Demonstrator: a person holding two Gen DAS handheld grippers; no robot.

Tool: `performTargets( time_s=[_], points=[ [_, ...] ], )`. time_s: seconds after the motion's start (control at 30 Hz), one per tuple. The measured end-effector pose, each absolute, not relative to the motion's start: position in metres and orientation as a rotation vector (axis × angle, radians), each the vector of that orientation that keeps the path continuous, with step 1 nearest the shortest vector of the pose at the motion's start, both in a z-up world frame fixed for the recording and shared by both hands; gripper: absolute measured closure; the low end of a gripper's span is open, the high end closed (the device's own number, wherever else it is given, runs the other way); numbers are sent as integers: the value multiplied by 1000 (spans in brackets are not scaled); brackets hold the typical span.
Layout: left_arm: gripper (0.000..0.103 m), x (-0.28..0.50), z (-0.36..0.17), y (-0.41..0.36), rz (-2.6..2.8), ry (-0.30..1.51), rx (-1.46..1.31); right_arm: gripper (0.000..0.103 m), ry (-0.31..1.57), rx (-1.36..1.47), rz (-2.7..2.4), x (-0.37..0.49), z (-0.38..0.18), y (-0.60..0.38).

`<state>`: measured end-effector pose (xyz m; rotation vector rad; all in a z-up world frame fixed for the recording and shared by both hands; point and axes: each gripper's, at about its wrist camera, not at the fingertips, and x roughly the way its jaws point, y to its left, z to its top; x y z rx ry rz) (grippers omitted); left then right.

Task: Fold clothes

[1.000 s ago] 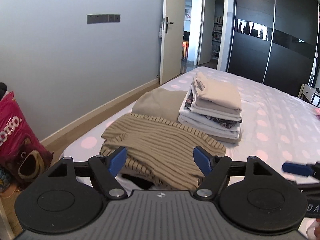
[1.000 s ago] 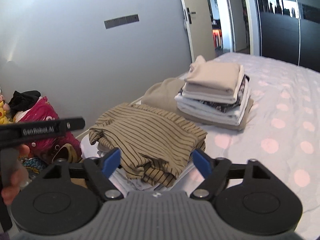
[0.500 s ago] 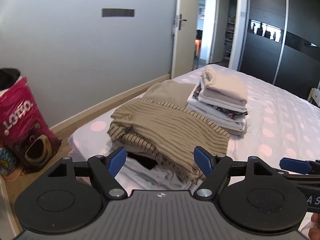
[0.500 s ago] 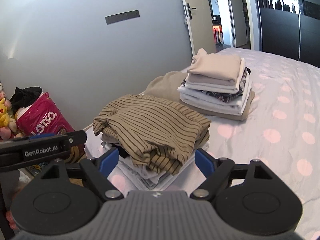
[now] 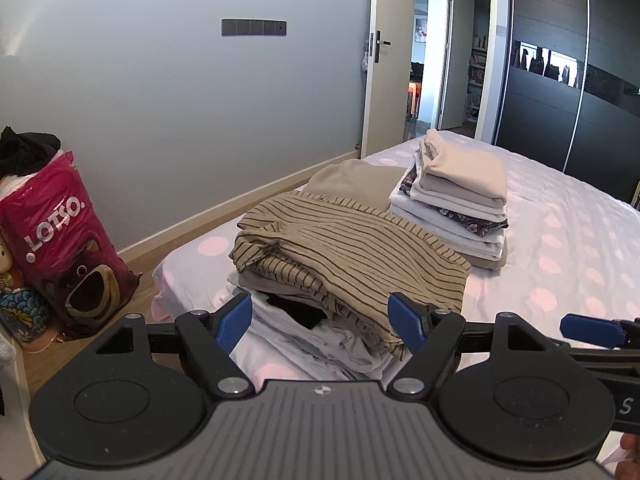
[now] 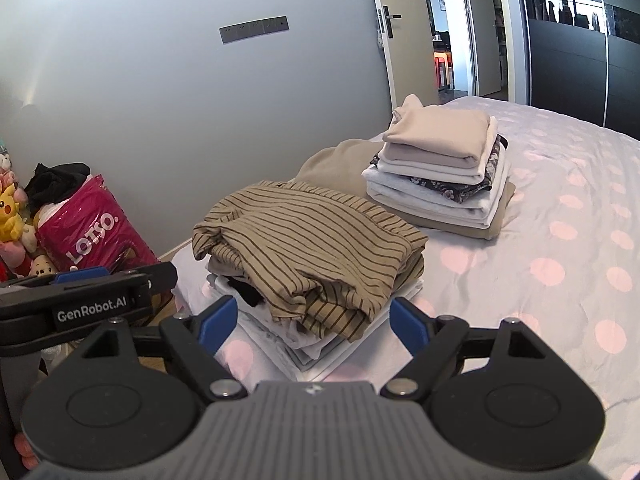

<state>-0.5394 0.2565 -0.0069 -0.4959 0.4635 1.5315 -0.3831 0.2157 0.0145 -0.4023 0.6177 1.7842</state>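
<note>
I have both claws spread wide and empty: left claw (image 5: 320, 322), right claw (image 6: 310, 318). The striped top (image 5: 348, 248) lies loosely folded atop the near pile on the bed (image 5: 560, 248); the far stack (image 6: 440, 168) looks finished, so I judge little remains.

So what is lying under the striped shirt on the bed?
Under the striped shirt lies a stack of folded clothes: white layers and one black piece. Only their edges show; the shirt covers the rest.

Grey wall (image 5: 140, 80) w/ switch panel (image 5: 254, 27) — open door (image 5: 394, 64), dark wardrobe (image 5: 560, 92), wood floor (image 5: 148, 288), polka-dot bed (image 5: 568, 248).
</note>
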Motion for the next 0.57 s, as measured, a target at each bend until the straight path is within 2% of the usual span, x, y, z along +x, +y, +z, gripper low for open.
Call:
performTargets(
  time_s=[0.57],
  points=[
    [29, -529, -9, 256, 1530, 492, -508, 18, 630, -378, 1788, -376, 14, 212]
  ],
)
